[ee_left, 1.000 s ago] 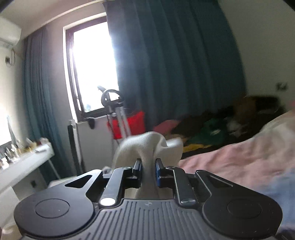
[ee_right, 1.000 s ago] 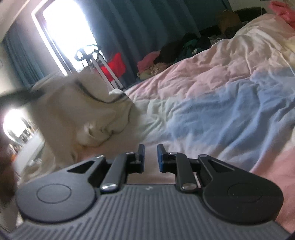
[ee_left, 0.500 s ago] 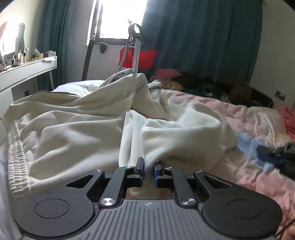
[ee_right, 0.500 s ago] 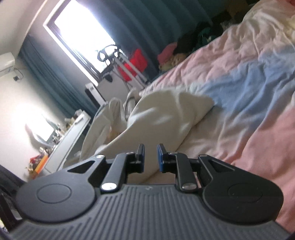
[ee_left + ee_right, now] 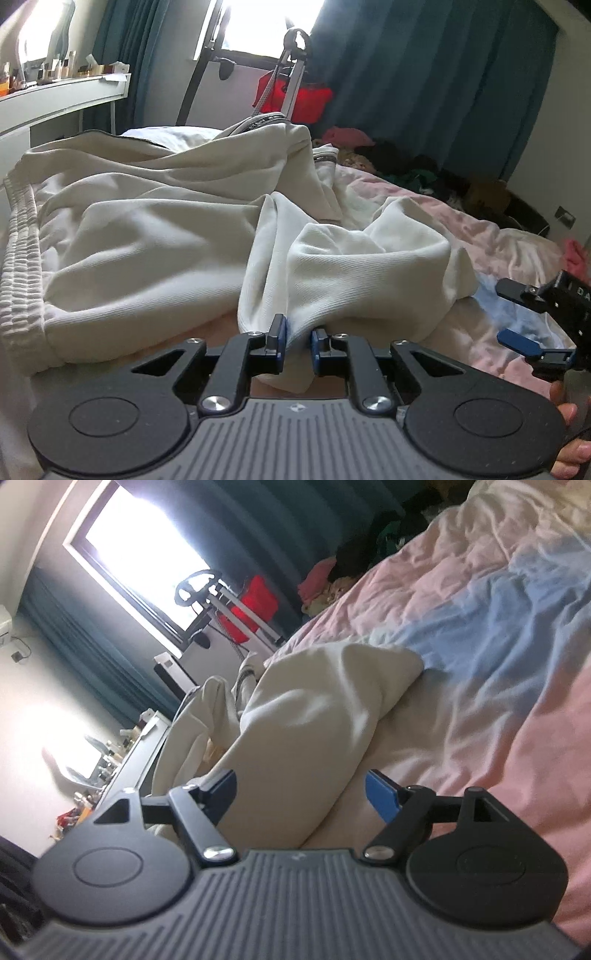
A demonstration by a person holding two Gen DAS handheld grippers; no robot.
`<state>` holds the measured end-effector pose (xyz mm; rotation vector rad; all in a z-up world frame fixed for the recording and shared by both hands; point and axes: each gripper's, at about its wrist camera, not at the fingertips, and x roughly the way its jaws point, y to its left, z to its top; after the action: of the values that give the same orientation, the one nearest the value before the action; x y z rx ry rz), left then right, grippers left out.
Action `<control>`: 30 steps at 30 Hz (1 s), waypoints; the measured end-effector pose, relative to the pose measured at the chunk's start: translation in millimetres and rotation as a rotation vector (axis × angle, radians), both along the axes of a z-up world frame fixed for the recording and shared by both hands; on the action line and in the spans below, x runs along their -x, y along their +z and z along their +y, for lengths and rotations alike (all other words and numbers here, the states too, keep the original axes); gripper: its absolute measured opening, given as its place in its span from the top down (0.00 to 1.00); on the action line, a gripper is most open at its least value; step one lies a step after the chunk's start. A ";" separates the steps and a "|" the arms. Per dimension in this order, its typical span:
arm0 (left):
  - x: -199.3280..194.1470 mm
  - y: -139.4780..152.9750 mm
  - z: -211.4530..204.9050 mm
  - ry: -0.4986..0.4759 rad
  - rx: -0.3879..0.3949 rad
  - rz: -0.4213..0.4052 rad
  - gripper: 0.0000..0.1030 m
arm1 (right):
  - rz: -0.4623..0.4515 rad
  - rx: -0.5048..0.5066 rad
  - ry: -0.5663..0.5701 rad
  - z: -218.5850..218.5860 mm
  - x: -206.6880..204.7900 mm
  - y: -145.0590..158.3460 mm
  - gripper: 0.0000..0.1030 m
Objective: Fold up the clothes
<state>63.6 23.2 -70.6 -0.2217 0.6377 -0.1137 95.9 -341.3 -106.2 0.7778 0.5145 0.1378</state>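
Observation:
A cream-white garment (image 5: 147, 236) with a ribbed hem lies crumpled on the bed. My left gripper (image 5: 297, 341) is shut on a fold of the garment, low over the bedding. The garment also shows in the right wrist view (image 5: 306, 716). My right gripper (image 5: 301, 794) is open and empty, tilted, with the garment's near edge between its spread fingers. It also shows at the right edge of the left wrist view (image 5: 517, 314).
The bed has a pink and blue quilt (image 5: 498, 627). A white desk (image 5: 62, 99) with bottles stands at the left. A red bag on a metal stand (image 5: 295, 96), dark curtains and a pile of clothes (image 5: 406, 166) lie beyond the bed.
My left gripper has brought the garment down from the air onto the bed and still grips it. My right gripper was shut and has opened wide near the garment.

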 end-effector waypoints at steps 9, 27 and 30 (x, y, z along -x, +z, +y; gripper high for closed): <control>1.1 -2.0 -3.6 0.014 -0.018 0.001 0.84 | 0.001 -0.140 -0.009 -21.5 -22.6 -18.2 0.31; 0.7 -5.4 -7.3 0.032 -0.055 -0.013 0.81 | -0.062 -0.110 -0.176 -44.7 -53.4 -33.3 0.75; 0.1 -6.1 -6.7 0.032 -0.059 -0.014 0.81 | -0.016 -0.176 -0.161 -53.9 -70.2 -45.2 0.74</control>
<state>63.5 16.5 -76.8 -0.1736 0.6225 -0.0654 166.1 -395.2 -151.4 0.9855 0.4268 0.0400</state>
